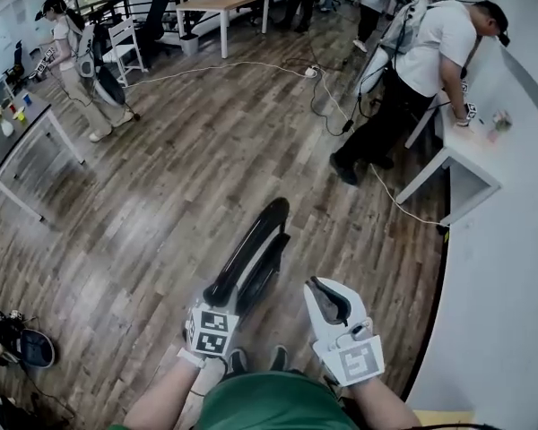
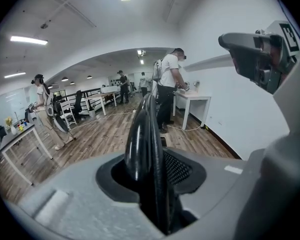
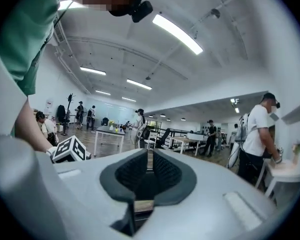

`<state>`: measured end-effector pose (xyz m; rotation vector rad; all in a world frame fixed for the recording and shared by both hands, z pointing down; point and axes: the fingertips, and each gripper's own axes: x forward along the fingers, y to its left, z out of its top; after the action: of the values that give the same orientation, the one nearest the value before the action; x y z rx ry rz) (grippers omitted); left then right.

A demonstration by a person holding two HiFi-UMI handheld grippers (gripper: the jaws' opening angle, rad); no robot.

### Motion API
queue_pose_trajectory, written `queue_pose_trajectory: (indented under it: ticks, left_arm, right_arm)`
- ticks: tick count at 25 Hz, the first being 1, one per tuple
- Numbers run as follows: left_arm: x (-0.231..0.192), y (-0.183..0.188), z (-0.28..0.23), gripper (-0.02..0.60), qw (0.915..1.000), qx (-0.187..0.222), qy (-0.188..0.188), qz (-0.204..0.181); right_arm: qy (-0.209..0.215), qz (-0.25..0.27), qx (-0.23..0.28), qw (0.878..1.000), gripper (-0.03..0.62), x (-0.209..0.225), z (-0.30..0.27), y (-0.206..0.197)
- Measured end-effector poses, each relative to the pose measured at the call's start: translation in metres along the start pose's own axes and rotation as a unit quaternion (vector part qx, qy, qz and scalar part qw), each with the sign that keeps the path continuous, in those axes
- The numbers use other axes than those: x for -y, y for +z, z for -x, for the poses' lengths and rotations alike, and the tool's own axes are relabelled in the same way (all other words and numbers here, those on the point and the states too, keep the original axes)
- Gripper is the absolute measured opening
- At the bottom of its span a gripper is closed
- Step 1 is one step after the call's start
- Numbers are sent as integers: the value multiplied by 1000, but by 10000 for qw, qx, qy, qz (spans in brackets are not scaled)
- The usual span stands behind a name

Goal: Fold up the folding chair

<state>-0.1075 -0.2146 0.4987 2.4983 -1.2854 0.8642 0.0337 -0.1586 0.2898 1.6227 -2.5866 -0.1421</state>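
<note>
The black folding chair (image 1: 249, 256) stood folded flat on the wooden floor (image 1: 161, 195) just in front of the person, its near top edge pinched between the jaws of the left gripper (image 1: 219, 303), while the right gripper (image 1: 323, 292) hung just beside it, jaws pressed together on nothing.

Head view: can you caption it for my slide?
Left gripper holds the folded black chair; the empty right gripper is beside it.
</note>
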Motion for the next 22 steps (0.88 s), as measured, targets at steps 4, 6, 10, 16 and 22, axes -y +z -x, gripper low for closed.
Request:
queue_pose_trajectory:
  ticks: [4,6,10,16,22]
  left_arm:
    - [-1,-2,3,137,10000,22,-49,6]
    - [-5,-5,4,137,10000,25,-38,10]
    - [-8,-5,5,137,10000,9,-52,40]
    - [-5,-3,5,137,10000,-5,-64,7]
    - [-8,-1,6,137,10000,-14,-27,-5]
  right_arm:
    - [-149,166,146,9996,37,-6,5,17]
    - [-184,253,138,9994,37,-10,6,18]
    - [-213,298,238,9990,34,-12,10,24]
    - [-128,283,369,9988,23,-11,12,30]
    - [-75,287,309,9991,23,-12,9,32]
